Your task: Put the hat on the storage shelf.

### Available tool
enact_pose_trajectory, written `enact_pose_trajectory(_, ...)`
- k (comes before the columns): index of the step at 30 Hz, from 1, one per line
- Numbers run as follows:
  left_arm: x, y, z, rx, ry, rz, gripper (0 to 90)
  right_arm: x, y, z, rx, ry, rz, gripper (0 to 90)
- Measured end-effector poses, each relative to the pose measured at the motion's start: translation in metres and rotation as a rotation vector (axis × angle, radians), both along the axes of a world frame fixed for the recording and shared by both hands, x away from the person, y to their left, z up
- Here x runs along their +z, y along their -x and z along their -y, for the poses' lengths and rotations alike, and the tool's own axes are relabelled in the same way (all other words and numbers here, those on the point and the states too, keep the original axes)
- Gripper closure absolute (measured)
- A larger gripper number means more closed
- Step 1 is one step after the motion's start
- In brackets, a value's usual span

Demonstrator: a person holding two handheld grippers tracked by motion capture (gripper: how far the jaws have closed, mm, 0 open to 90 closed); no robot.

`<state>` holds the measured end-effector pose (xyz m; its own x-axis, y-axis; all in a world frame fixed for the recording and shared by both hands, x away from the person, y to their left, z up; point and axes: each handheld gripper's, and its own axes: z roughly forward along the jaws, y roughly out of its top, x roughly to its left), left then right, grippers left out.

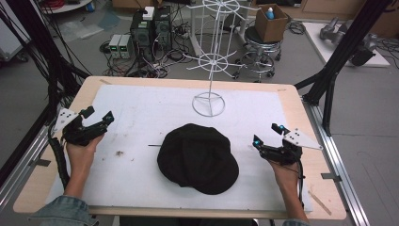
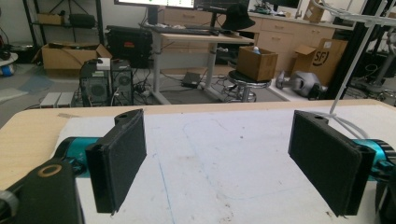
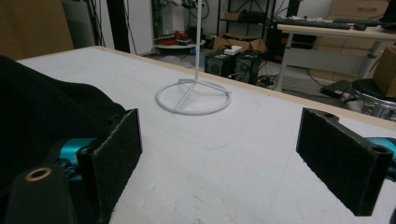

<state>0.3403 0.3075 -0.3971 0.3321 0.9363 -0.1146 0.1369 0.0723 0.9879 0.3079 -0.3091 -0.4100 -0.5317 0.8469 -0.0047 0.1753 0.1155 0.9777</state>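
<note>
A black cap [image 1: 197, 158] lies flat in the middle of the white mat [image 1: 141, 117], and its edge fills the left of the right gripper view as black fabric [image 3: 42, 116]. A white wire display stand [image 1: 209, 61] rises behind it on a ring base [image 3: 193, 96]. My left gripper [image 1: 98, 115] rests at the table's left, apart from the cap, its jaws wide apart and empty [image 2: 219, 163]. My right gripper [image 1: 268, 134] sits just right of the cap, open with nothing between its pads [image 3: 219, 158].
The wooden table edge [image 1: 301, 108] borders the mat. Beyond the table stand computer towers [image 1: 150, 28], a stool [image 1: 261, 52] with a cardboard box [image 1: 270, 21], and black frame posts [image 1: 339, 56] on the right.
</note>
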Motion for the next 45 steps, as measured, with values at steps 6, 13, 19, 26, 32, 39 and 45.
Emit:
enact_pose_trajectory(6,0.0,0.0,0.0,0.004,0.001,0.004,19.4,0.001,0.001,-0.002,0.014,0.001,0.008,14.1)
enact_pose_trajectory(13,-0.001,-0.001,-0.001,0.007,0.001,-0.005,19.3,0.003,-0.001,-0.009,0.038,-0.014,0.008,14.3)
enact_pose_trajectory(19,-0.001,-0.001,0.0,0.006,-0.002,-0.003,19.3,0.006,-0.002,-0.022,0.088,-0.008,0.007,14.3)
enact_pose_trajectory(26,-0.003,-0.001,-0.001,0.009,-0.003,-0.014,19.3,0.011,-0.002,-0.045,0.196,-0.002,0.007,14.3)
enact_pose_trajectory(32,-0.003,-0.002,-0.001,0.016,0.0,-0.013,19.3,0.009,-0.007,-0.072,0.282,0.005,-0.013,15.8)
enact_pose_trajectory(39,-0.004,-0.002,0.003,0.011,-0.003,-0.012,19.3,-0.001,-0.015,-0.103,0.35,0.069,-0.046,19.0)
enact_pose_trajectory(45,-0.004,-0.002,0.001,0.009,0.002,-0.02,19.3,-0.006,-0.02,-0.114,0.373,0.101,-0.062,23.3)
